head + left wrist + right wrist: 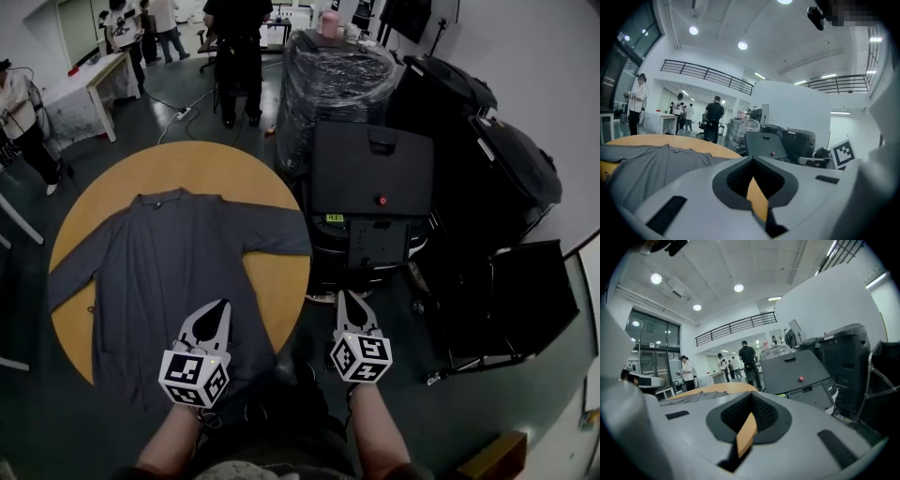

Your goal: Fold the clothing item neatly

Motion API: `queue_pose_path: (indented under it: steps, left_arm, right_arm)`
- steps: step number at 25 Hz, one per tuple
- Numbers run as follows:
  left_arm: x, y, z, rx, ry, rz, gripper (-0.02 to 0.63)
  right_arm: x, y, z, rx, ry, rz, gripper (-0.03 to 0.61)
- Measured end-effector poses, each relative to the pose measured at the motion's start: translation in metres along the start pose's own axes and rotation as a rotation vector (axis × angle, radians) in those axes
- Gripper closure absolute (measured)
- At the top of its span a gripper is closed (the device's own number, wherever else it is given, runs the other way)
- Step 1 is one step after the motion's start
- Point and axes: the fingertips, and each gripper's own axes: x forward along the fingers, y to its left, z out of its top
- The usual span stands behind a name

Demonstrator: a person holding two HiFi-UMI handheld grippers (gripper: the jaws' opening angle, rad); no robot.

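Grey cardigan [159,272] lies flat, unfolded, on the surface [286,281]. Our left tool [222,307] and right tool [349,298]: closed, empty. Next we open them and pinch a sleeve.

Head view: aimed steeply down over the table's [286,281] near edge.
Gripper views: held low, faced level across it.
Shared: table, black case [371,169].

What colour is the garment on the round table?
The cardigan is plain dark grey; head view shows it best.
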Motion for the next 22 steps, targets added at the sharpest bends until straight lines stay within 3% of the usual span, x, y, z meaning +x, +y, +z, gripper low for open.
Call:
queue_pose_path:
  steps: [3, 7, 13, 18, 22]
  left_arm:
    - [0.024, 0.004, 0.003, -0.006, -0.025, 0.057, 0.606]
    - [0.065, 0.002, 0.005, -0.014, -0.014, 0.108, 0.606]
    - [0.124, 0.01, 0.003, -0.016, 0.017, 0.198, 0.606]
    - [0.165, 0.014, -0.012, -0.019, 0.062, 0.247, 0.606]
    - [0.185, 0.014, -0.035, -0.039, 0.118, 0.279, 0.606]
  right_arm:
    - [0.029, -0.016, 0.001, 0.01, 0.013, 0.038, 0.589]
    - [0.067, -0.027, 0.017, 0.003, -0.019, 0.161, 0.589]
    - [0.127, -0.054, 0.001, 0.053, 0.047, 0.205, 0.589]
    - [0.161, -0.063, -0.033, 0.048, 0.128, 0.251, 0.589]
    - [0.172, -0.066, -0.074, -0.041, 0.195, 0.309, 0.589]
